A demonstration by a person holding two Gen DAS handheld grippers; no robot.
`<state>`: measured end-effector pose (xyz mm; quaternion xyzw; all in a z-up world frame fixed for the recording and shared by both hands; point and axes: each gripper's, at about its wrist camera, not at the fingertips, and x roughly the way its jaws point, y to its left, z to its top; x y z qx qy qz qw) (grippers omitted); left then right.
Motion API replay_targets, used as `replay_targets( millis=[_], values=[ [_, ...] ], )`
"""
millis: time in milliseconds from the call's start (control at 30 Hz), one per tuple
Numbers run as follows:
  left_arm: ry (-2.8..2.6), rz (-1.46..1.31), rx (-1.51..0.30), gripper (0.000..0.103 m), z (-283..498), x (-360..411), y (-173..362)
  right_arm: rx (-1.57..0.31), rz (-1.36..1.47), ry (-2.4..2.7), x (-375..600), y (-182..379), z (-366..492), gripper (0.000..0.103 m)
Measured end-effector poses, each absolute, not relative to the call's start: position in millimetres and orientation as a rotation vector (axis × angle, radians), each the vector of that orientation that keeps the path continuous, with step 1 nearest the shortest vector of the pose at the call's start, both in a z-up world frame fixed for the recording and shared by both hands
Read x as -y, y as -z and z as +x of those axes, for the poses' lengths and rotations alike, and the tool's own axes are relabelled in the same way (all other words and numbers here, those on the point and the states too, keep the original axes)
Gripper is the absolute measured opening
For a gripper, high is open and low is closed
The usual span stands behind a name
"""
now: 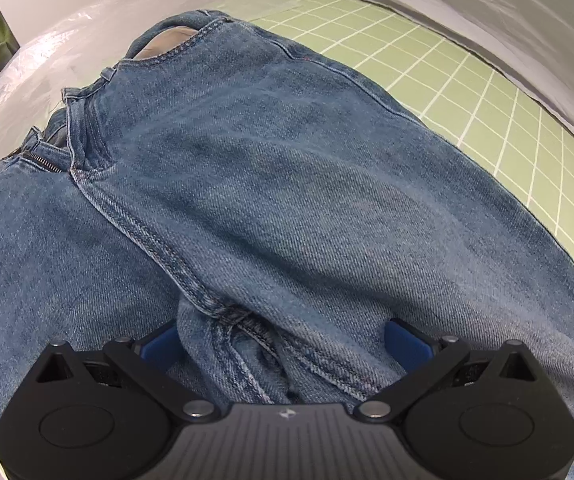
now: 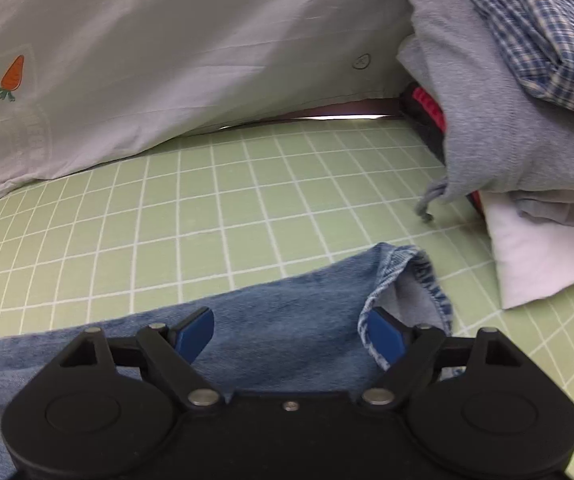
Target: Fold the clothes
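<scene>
So the jeans [image 1: 271,184] are spread out flat on the desk [image 1: 499,128], which has a green mat with a white grid on it. In the left wrist view the left gripper [image 1: 283,340] sits right over the crotch area where the seams meet, waistband and open zipper up toward the far left. Its blue fingers [image 1: 405,344] are spread wide with a bunched ridge of denim between them, but they aren't pinching it, so that one's open. Over on the right wrist view, the right gripper [image 2: 293,336] is down at a leg end of the jeans [image 2: 287,320], near the hem, which is flipped up so you see the paler inside. Its fingers [image 2: 195,332] are apart too, one on top of the leg fabric and the other right at the turned-up cuff, nothing clamped. Behind the mat there's a pale grey sheet [image 2: 187,52] with a little carrot print [image 2: 12,76]. Off to the right sits a pile of clothes [image 2: 507,120]: grey knit thing, blue checked shirt [image 2: 547,40] on top, something red and black underneath, and a white piece at the bottom.
</scene>
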<state>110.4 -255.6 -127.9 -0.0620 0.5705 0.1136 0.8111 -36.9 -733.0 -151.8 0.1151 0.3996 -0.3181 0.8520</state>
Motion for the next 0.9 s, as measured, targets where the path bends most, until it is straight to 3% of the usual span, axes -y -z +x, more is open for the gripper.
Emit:
replay_targets(
  millis=[200, 300, 433, 667, 833, 900],
  values=[
    [-0.239, -0.117, -1.107, 0.103, 123, 262, 94, -0.841, 0.164, 0.836, 731, 150, -32, 0.086],
    [-0.203, -0.130, -1.074, 0.103, 141, 265, 87, -0.840, -0.008, 0.963, 728, 144, -37, 0.086],
    [-0.164, -0.130, -1.064, 0.103, 169, 278, 89, -0.797, -0.085, 0.958, 721, 130, -41, 0.097],
    [-0.152, -0.232, -1.084, 0.102, 215, 295, 109, -0.851, 0.247, 0.771, 737, 149, -16, 0.097],
    [-0.217, -0.271, -1.080, 0.081, 229, 297, 118, -0.856, 0.452, 0.761, 742, 168, -4, 0.093],
    [-0.237, -0.272, -1.085, 0.080, 231, 296, 121, -0.851, 0.511, 0.751, 743, 171, -2, 0.087]
  ],
)
